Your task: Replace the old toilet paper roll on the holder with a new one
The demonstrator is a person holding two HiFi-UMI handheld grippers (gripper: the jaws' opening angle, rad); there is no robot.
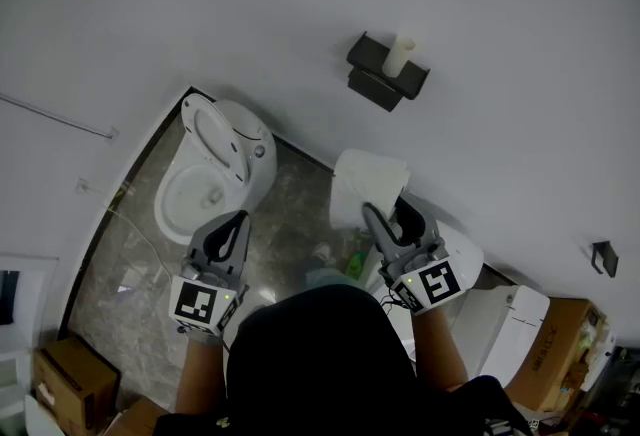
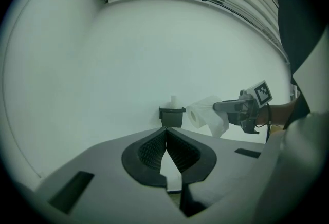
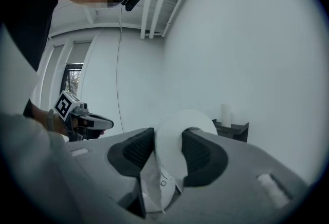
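Note:
A full white toilet paper roll [image 1: 368, 186] with a loose hanging sheet is clamped between the jaws of my right gripper [image 1: 388, 212], which is shut on it. From the right gripper view the roll [image 3: 177, 141] fills the gap between the pads. Ahead on the white wall is the black holder [image 1: 385, 76], with a bare cardboard core [image 1: 399, 54] standing upright on it. My left gripper [image 1: 238, 222] is shut and empty, left of the roll and well short of the wall. The left gripper view looks past its closed jaws at the holder [image 2: 171, 115] and the held roll [image 2: 205, 115].
A white toilet [image 1: 215, 164] with its lid up stands on the marble floor at left. Cardboard boxes [image 1: 70, 379] sit at lower left. A white unit [image 1: 510, 324] and another box [image 1: 565, 344] are at lower right. A small black hook [image 1: 603, 257] is fixed on the wall to the right.

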